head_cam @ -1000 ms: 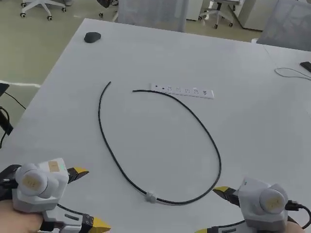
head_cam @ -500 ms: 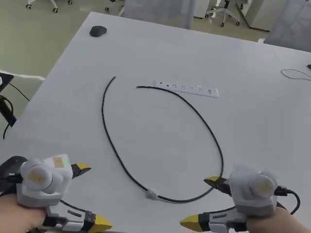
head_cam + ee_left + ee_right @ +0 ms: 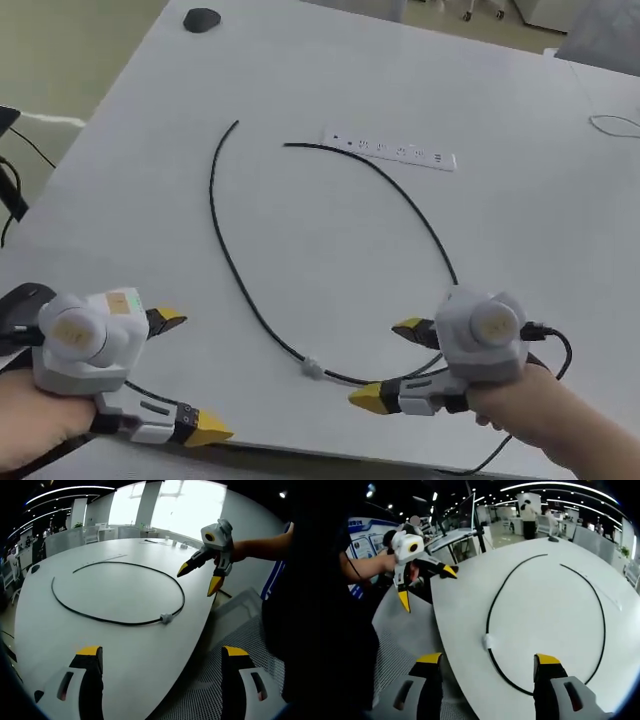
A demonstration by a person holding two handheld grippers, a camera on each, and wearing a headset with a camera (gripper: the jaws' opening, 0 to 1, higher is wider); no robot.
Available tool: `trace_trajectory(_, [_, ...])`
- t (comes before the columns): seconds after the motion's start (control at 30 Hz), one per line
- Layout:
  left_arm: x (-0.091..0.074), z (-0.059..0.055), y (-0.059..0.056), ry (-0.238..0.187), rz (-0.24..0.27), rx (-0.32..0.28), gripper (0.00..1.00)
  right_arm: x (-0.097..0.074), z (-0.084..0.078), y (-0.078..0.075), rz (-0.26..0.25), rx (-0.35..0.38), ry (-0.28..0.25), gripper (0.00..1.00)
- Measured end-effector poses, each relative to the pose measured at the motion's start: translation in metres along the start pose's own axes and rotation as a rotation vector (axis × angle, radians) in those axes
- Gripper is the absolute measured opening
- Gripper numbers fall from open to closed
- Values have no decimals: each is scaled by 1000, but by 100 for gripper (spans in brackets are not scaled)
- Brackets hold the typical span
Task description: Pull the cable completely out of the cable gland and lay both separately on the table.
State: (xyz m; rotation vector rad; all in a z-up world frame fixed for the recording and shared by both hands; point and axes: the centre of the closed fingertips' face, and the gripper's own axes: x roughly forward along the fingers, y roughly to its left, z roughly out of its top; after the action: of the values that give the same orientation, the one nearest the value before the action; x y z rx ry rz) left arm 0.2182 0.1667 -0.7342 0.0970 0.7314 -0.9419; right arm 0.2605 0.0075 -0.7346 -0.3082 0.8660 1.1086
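Cable gland (image 3: 313, 368) lies just left of your right claw (image 3: 382, 362), the nearer one. That claw is wide and empty, like your left claw (image 3: 200, 378).

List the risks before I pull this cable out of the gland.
1. The cable gland is small and lies near the table's front edge; a nudge from the open right hand-held gripper could push it off.
2. The long cable runs close past the power strip; pulling may drag against it.
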Motion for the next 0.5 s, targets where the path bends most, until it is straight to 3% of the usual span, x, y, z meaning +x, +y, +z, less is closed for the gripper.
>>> trace_trajectory(0.5, [-1,-9,-2,28,-18,2,98,38,5,-9,24,-19,63,53])
